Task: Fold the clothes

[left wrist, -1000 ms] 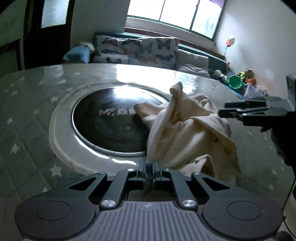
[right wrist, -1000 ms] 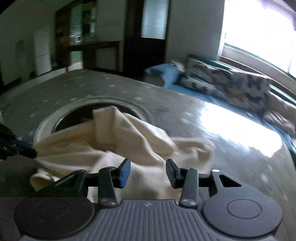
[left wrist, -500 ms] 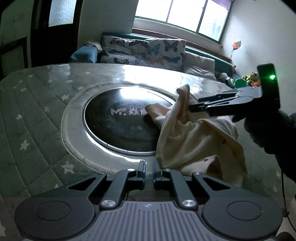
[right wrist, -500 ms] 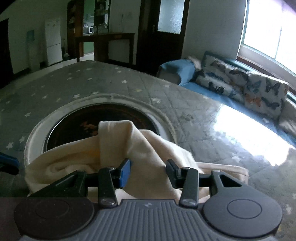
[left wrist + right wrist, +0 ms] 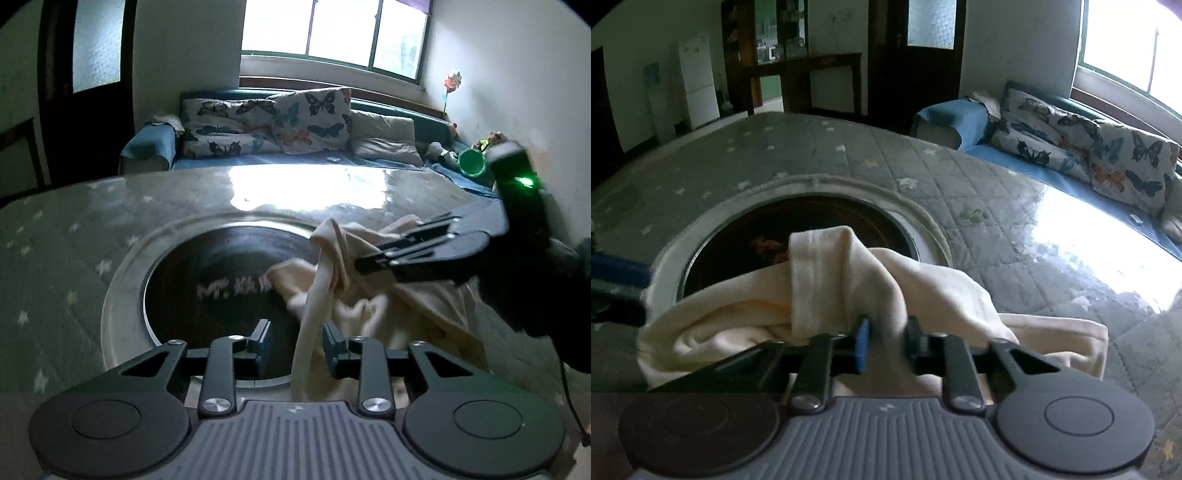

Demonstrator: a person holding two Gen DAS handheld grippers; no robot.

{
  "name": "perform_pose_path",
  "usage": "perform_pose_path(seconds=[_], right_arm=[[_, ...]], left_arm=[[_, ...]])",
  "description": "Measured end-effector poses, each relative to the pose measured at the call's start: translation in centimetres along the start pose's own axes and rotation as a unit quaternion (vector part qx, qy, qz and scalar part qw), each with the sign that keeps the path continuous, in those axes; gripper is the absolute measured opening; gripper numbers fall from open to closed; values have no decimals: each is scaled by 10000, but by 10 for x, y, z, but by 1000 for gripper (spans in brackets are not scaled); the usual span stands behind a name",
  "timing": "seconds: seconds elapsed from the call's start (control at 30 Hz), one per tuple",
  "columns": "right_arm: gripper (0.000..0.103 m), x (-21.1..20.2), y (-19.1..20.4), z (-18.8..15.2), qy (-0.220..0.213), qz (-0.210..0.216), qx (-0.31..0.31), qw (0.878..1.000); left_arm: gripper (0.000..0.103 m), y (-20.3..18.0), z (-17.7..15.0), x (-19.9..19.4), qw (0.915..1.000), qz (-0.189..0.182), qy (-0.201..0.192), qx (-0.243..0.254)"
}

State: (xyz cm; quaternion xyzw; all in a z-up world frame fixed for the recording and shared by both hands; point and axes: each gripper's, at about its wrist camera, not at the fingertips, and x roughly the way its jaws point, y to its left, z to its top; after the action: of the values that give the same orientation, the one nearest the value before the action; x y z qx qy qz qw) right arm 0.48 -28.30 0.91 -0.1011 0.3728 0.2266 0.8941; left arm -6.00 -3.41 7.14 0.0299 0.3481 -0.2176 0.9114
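A cream garment lies crumpled on the round table, half over the black glass disc at its centre. My right gripper is shut on a bunched fold of the garment and holds it up in a peak. In the left wrist view the right gripper reaches in from the right side. My left gripper is open, and a hanging strip of the cream cloth passes between its fingers. In the right wrist view the left gripper shows at the left edge.
A grey quilted cover with stars wraps the table around the disc. Behind the table stands a blue sofa with butterfly cushions under a window. A dark door and a white fridge are farther back.
My left gripper went from shut to open and now has a strip of cloth between its fingers. My right gripper moved in, closed on the fold and lifted it.
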Motion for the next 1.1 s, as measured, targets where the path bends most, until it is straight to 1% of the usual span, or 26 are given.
perform_pose_path(seconds=[0.03, 0.07, 0.17, 0.27, 0.37, 0.4, 0.43, 0.5, 0.53, 0.63, 0.8, 0.9, 0.97, 1.1], right_arm=[[7, -3, -1, 0, -35, -18, 16, 10000], [7, -7, -1, 0, -68, -36, 34, 10000], [6, -18, -2, 0, -177, -118, 12, 9998], [5, -30, -2, -1, -306, -200, -28, 9993], [5, -45, -6, -2, -428, -322, 11, 9986], [5, -50, -9, -3, -470, -371, 57, 9982], [5, -56, -12, -5, -509, -446, 83, 9977], [5, -68, -17, -9, -583, -607, 124, 9964], [5, -75, -21, -12, -616, -712, 159, 9954], [5, -97, -35, -25, -674, -1083, 294, 9914], [5, -136, -59, -59, -669, -1699, 588, 9814], [5, -155, -66, -84, -639, -1953, 762, 9757], [5, -164, -68, -100, -585, -2077, 848, 9728], [5, -165, -74, -120, -349, -2142, 1060, 9704]], left_arm=[[45, -1, 5, 6, 10000, 9, 9, 13], [47, -2, 10, 12, 10000, 16, 30, 46], [49, -8, 21, 34, 9997, 82, 98, 221], [50, -10, 26, 56, 9993, 93, 246, 281], [48, -14, 26, 70, 9987, 15, 330, 392], [38, -15, 25, 74, 9984, -17, 358, 428], [24, -15, 24, 77, 9982, -60, 386, 450], [16, -16, 23, 81, 9982, -107, 400, 438], [12, -16, 23, 80, 9984, -87, 360, 435], [9, -13, 22, 71, 9992, -29, 160, 366], [9, -4, 21, 46, 9995, 196, -153, 193], [8, 4, 16, 26, 9990, 352, -288, 34], [7, 10, 9, 15, 9988, 411, -269, -33], [6, 21, -8, -8, 9986, 500, -142, -115]])
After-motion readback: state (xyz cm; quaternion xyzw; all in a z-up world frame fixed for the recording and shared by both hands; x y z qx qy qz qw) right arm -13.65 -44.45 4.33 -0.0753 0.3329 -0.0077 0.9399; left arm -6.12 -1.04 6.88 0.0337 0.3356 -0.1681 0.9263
